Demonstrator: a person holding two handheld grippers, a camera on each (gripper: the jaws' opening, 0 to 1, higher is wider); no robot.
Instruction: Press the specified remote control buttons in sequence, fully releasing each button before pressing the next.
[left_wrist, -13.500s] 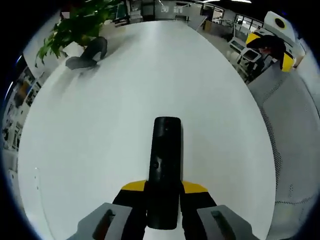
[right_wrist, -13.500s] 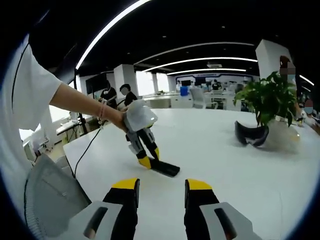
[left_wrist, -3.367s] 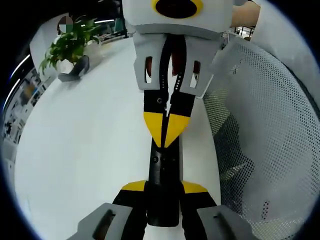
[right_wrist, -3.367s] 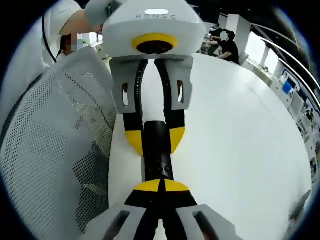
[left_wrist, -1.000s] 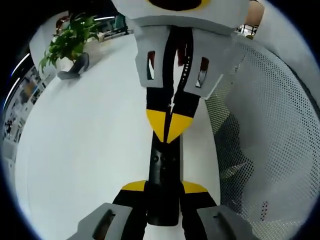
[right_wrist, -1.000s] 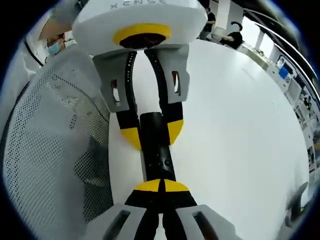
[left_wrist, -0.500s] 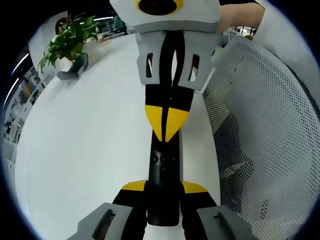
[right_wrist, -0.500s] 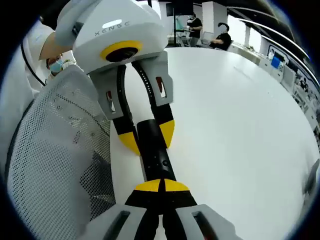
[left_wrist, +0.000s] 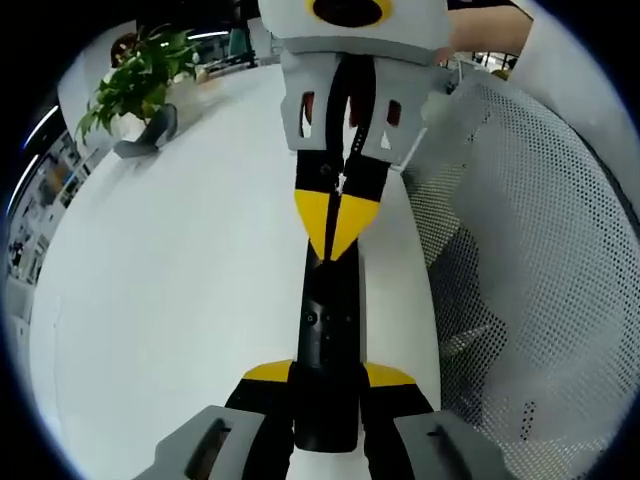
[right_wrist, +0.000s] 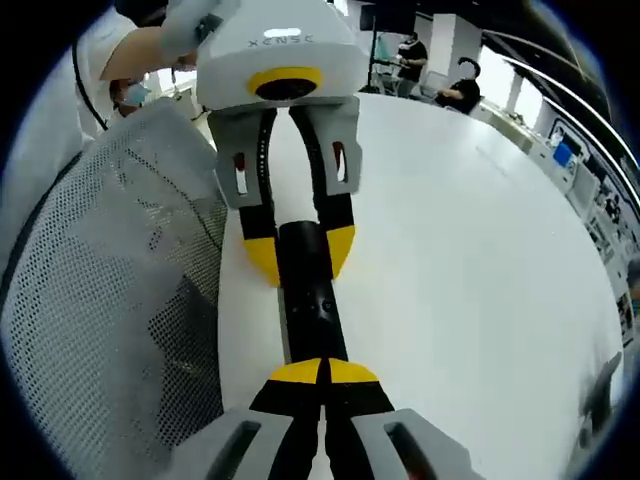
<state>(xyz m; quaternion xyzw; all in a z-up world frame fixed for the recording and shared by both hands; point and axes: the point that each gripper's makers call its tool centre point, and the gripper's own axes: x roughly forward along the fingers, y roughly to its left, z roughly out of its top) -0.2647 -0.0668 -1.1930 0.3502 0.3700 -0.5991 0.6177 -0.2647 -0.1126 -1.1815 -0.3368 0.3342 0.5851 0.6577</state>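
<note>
A black remote control lies lengthwise over the white table. My left gripper is shut on its near end, one yellow-tipped finger on each side. My right gripper comes in from the top of the left gripper view, shut, with its joined yellow tips over the remote's far half and seemingly touching its face. In the right gripper view the right gripper stands shut with its tips on the remote control. Beyond it, the left gripper clamps the other end.
A white mesh chair back stands close beside the table edge, and the same chair shows in the right gripper view. A potted plant and a dark curved object sit at the far end. People sit in the background.
In the left gripper view, the right gripper's shut tips have shifted a little toward the remote's far end. The left gripper keeps its hold and the remote has not moved.
</note>
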